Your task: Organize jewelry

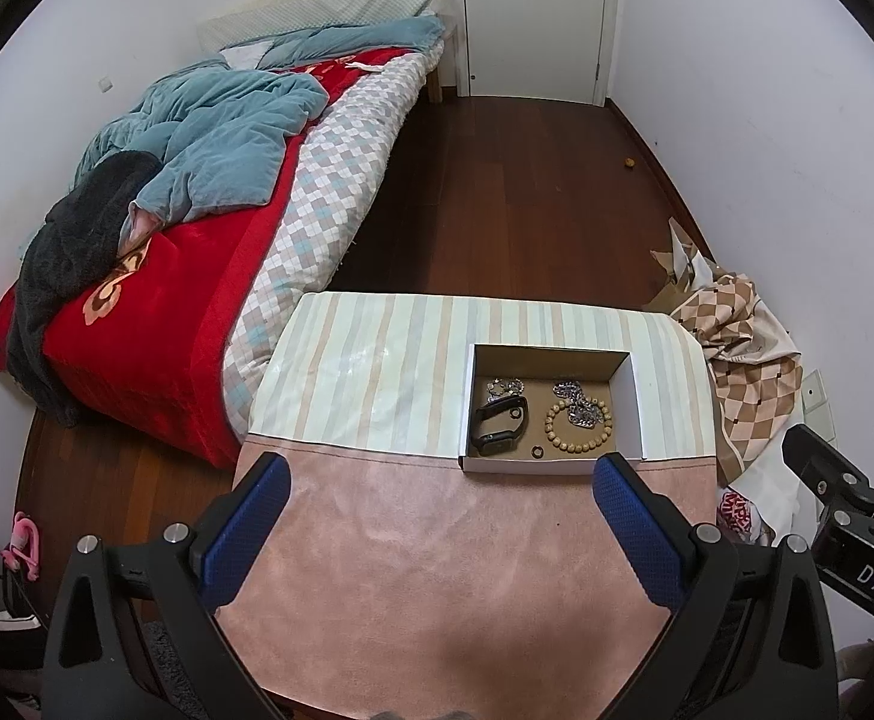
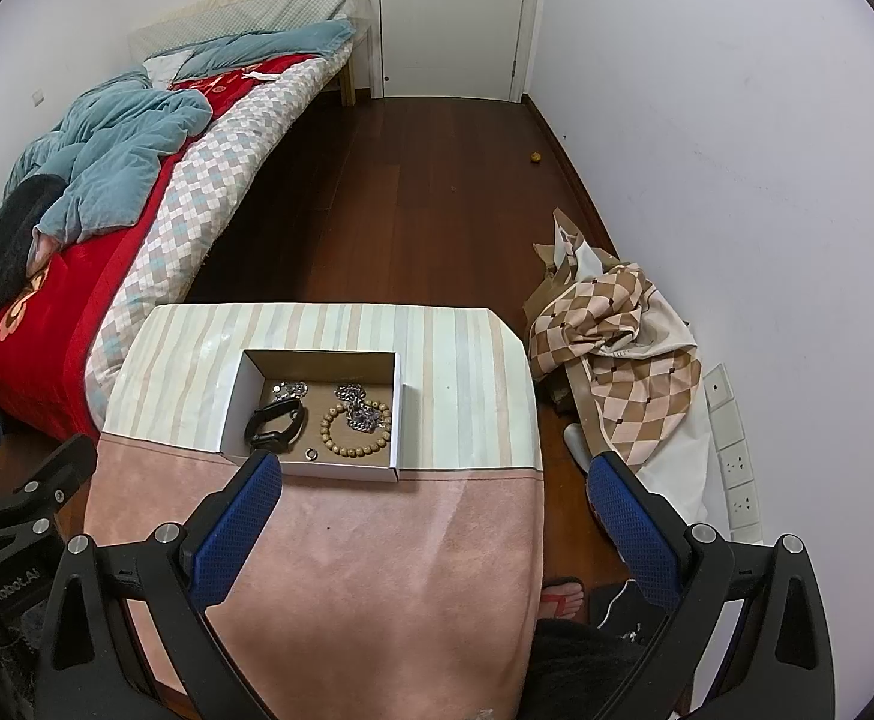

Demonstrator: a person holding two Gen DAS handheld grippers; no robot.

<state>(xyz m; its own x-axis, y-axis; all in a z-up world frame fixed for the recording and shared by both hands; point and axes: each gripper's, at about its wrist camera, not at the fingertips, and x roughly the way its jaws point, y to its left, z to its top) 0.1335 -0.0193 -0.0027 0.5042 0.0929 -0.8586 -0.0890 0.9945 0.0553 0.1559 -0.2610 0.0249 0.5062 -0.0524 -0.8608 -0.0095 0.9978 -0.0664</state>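
Small bedroom, white walls
Dark wood floor [image 2: 413, 192], closed white door [image 2: 451, 18], unmade bed [image 1: 209, 192] at left, cloth-covered table [image 2: 341, 570] in front

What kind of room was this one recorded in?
Most likely a home bedroom: an unmade bed with rumpled blankets, a white door, wooden floor, and a small cloth-covered table holding an open box of jewelry.

You see a bed with red blanket [image 1: 155, 324] and teal quilt [image 1: 227, 138] at frame left | white panelled door [image 1: 532, 12] top centre | dark wooden plank floor [image 1: 526, 192] mid-frame | crumpled brown-and-cream checked cloth [image 2: 622, 348] at right | white wall sockets [image 2: 736, 456] lower right.
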